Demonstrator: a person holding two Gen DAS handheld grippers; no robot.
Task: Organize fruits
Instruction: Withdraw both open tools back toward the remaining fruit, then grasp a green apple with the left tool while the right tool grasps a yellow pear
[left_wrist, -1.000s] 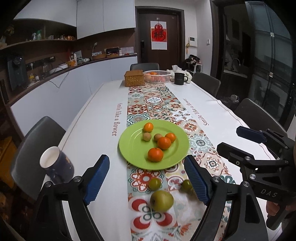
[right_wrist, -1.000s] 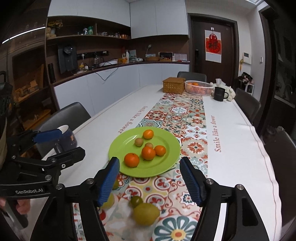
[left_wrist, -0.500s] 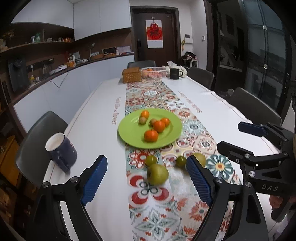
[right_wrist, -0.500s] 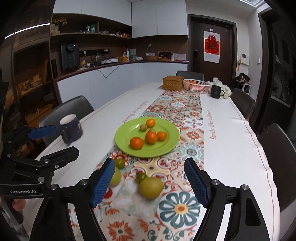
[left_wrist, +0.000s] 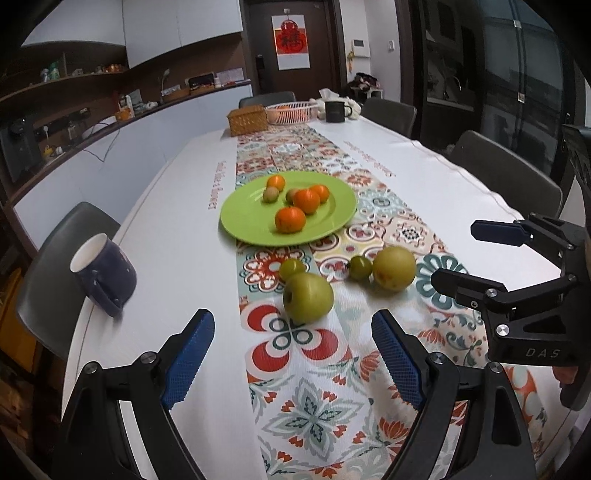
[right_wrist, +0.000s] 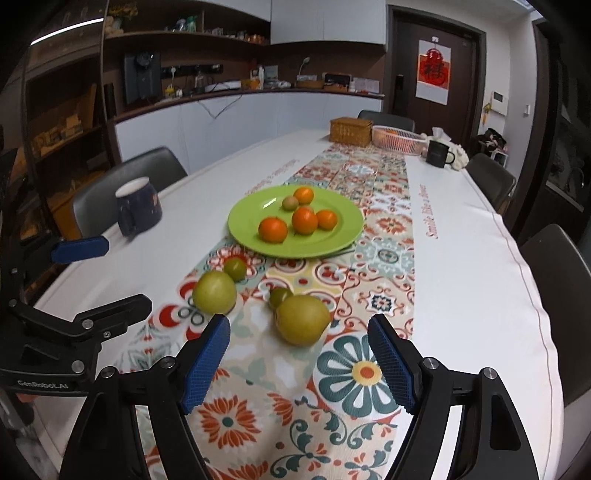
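A green plate on the patterned runner holds several oranges and two small brown fruits. Nearer me on the runner lie a green apple, a yellow-green pear and two small green fruits. My left gripper is open, with the apple just beyond its fingertips. The right gripper is open too, the pear just ahead of its tips. Neither touches any fruit.
A dark blue mug stands on the white cloth to the left. At the far end are a wicker box, a pink basket and a black mug. Grey chairs line both sides.
Both grippers have drawn back and sunk toward the table. The loose fruits, earlier level with the fingers, now lie ahead of the tips. The right jaws have widened a little.
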